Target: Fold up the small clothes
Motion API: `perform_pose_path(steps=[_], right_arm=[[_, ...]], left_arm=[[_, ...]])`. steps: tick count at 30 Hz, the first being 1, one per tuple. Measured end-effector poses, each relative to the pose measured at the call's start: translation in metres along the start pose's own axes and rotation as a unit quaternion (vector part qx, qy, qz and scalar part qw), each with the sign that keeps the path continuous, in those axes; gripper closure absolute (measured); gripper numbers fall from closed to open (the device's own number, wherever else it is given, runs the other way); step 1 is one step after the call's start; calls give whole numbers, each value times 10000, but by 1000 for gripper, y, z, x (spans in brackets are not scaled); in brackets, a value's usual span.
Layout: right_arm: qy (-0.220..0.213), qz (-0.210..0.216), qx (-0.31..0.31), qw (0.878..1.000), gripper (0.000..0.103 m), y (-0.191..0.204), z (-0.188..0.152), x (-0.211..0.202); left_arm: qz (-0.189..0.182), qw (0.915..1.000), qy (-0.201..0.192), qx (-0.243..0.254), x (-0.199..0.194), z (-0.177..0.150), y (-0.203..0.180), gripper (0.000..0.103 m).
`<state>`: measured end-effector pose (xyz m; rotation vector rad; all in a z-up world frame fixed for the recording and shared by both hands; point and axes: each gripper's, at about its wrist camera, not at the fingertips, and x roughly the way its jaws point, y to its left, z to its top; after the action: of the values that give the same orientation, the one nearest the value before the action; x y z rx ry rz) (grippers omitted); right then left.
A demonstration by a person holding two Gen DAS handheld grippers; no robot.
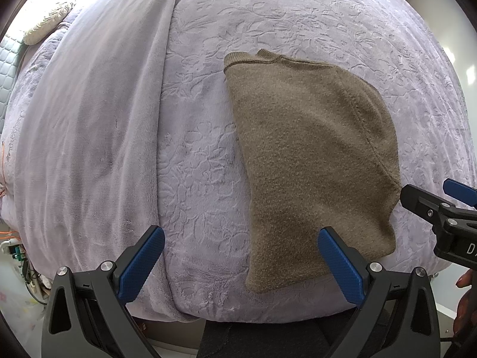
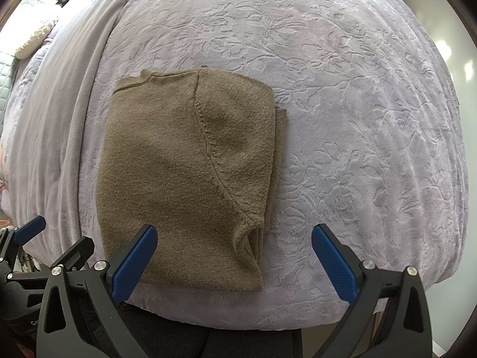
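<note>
A small brown knit garment [image 1: 313, 155] lies folded flat on the lilac embossed blanket [image 1: 202, 137]; in the right wrist view it [image 2: 184, 173] shows a curved seam and stacked layers along its right edge. My left gripper [image 1: 241, 256] is open and empty, hovering over the garment's near left edge. My right gripper [image 2: 234, 256] is open and empty over the garment's near right corner. The right gripper also shows at the right edge of the left wrist view [image 1: 429, 203], and the left gripper at the left edge of the right wrist view [image 2: 50, 244].
A plain lilac fleece layer [image 1: 89, 137] covers the left part of the bed. A white patterned pillow [image 1: 47, 24] and quilted mattress lie far left. The bed's near edge [image 2: 238, 319] is just below the garment. Floor clutter [image 1: 21, 256] shows at lower left.
</note>
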<state>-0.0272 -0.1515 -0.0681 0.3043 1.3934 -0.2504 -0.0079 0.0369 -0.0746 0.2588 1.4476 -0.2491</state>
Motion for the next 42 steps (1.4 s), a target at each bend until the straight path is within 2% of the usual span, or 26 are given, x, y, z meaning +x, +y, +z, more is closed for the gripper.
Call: perform_pose_path(steps=[42], right_arm=[[32,-7,0,10000,0,2,3,3]], left_arm=[[-6,10000,43,10,4,2,2,0]])
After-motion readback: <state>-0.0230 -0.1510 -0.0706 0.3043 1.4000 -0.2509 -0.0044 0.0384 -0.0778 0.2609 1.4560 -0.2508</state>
